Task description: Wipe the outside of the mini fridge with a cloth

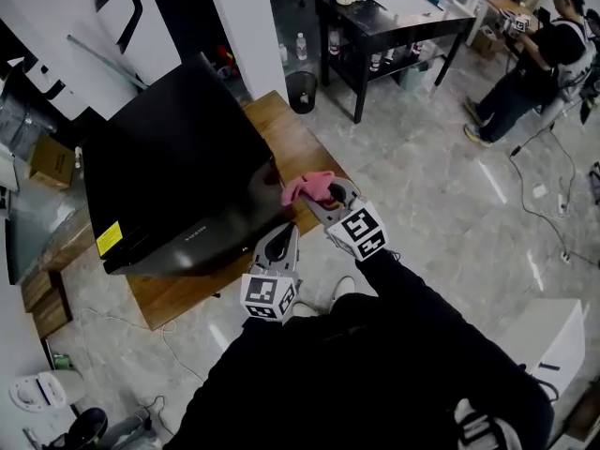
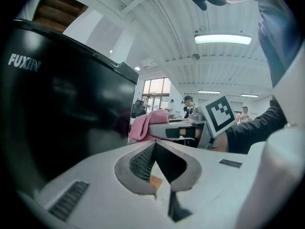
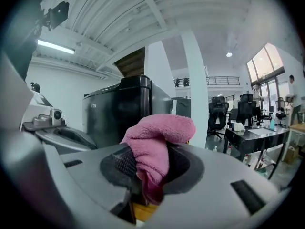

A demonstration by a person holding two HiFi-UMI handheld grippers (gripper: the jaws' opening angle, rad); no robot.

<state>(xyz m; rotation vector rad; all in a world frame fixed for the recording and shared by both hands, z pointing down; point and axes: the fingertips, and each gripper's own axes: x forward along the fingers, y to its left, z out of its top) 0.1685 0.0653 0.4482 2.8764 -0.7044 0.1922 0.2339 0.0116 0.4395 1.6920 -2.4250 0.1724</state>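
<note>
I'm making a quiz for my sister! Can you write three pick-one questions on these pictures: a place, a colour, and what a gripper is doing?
1. Where does the mini fridge stand? A) on a wooden platform B) on a bed C) on a sofa
2. What colour is the cloth? A) blue B) yellow C) pink
3. The right gripper is: A) open and empty B) shut on the cloth C) shut on a bottle
Answers: 1 A, wood shows under the fridge; 2 C, pink in every view; 3 B, cloth pinched between its jaws.
</note>
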